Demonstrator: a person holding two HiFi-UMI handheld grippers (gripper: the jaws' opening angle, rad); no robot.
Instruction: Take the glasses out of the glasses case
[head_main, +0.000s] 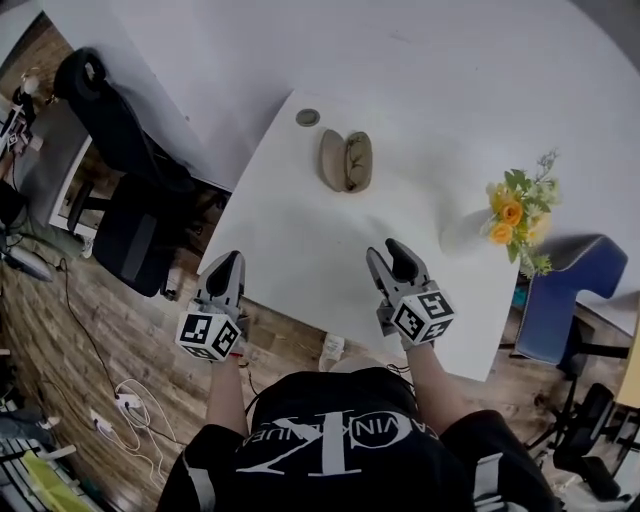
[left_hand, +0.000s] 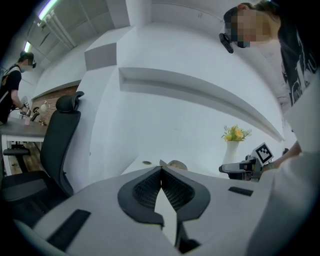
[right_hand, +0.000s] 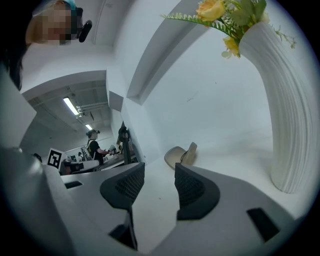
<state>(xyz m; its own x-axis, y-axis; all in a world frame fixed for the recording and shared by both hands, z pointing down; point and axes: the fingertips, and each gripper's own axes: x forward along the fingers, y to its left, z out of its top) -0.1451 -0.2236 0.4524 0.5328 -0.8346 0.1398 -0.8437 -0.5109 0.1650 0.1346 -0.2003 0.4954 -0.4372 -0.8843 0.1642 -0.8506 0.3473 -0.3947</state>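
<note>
The beige glasses case lies open at the far side of the white table, with dark glasses showing in its right half. The same case appears beyond my right jaws, and only as a small shape past the left jaws. My left gripper hangs at the table's near left edge, jaws closed together at the tips and empty. Over the near middle of the table my right gripper is open with nothing in it. Both are well short of the case.
A white vase with yellow flowers stands at the table's right, close to my right gripper. A small round disc lies behind the case. A black office chair stands left of the table, a blue chair at right.
</note>
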